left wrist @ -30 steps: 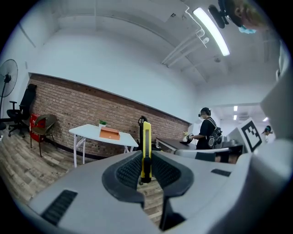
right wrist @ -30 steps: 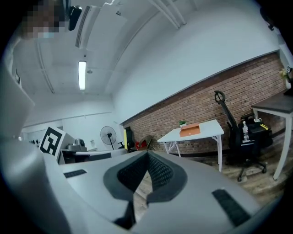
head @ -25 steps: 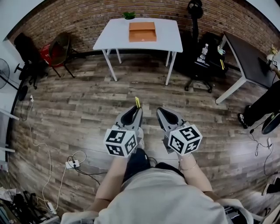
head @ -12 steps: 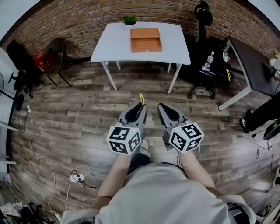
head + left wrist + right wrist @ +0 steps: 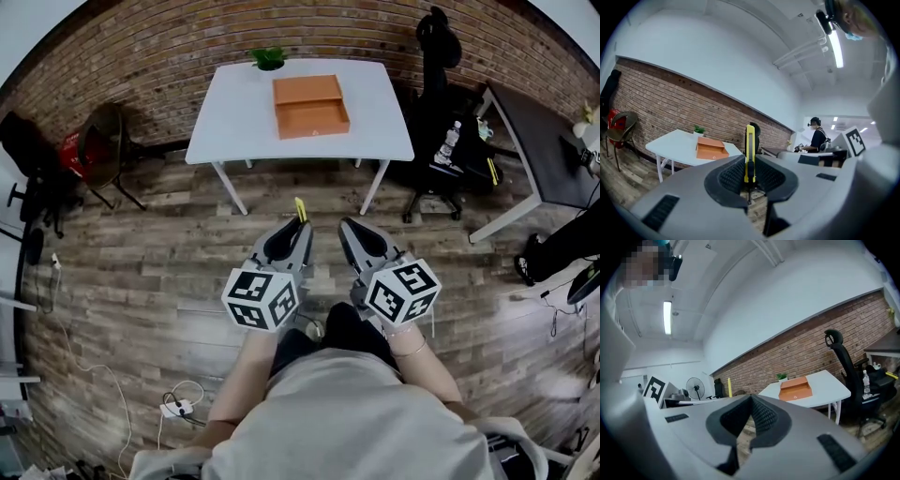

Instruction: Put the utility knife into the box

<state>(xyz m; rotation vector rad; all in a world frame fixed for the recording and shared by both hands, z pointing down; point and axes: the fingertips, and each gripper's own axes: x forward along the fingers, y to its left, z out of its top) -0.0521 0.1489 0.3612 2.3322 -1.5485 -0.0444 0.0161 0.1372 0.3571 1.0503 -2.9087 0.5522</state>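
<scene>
My left gripper point(image 5: 298, 225) is shut on a yellow utility knife point(image 5: 300, 209), whose end sticks up past the jaws. In the left gripper view the knife point(image 5: 749, 152) stands upright between the closed pads. My right gripper point(image 5: 349, 226) is beside it, shut with nothing between its jaws point(image 5: 751, 401). The orange box point(image 5: 310, 105) lies open on a white table point(image 5: 234, 122) ahead, well beyond both grippers. The box point(image 5: 710, 149) also shows at mid-left in the left gripper view and as the box point(image 5: 795, 387) in the right gripper view.
A small green plant point(image 5: 268, 58) sits at the table's far edge. A black office chair point(image 5: 439, 103) and a dark desk point(image 5: 544, 141) stand to the right. A folding chair point(image 5: 98, 141) is on the left. Cables point(image 5: 178, 405) lie on the wooden floor. A person point(image 5: 818, 138) stands far off.
The table and box have come nearer and lower in the head view as I walk forward. Both grippers keep their pose, the knife still held.
</scene>
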